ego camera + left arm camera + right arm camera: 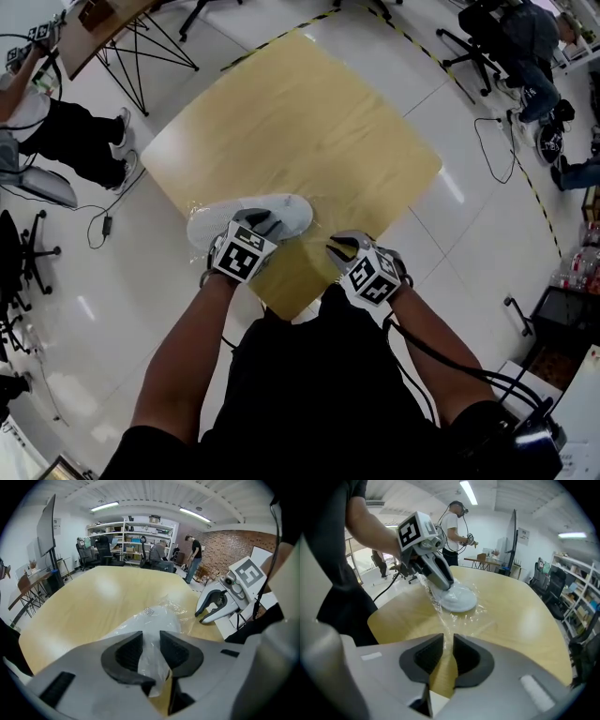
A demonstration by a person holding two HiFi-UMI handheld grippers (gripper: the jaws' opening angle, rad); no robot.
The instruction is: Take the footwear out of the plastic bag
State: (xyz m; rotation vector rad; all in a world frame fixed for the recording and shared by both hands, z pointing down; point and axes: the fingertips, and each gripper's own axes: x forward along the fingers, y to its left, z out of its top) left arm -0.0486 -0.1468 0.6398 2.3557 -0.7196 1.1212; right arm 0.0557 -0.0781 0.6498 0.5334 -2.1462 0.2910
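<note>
Forearms angled down; left gripper, right gripper closing, plastic bag between jaws.

I work in a lab-like workshop office: stocked shelves at upper centre, a brick wall upper right, strip lights overhead, hazard tape across the tiled floor.

right hand-held gripper: jaws closing | plastic bag between

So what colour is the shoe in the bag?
The shoe is white, clearest in the head view.
</note>
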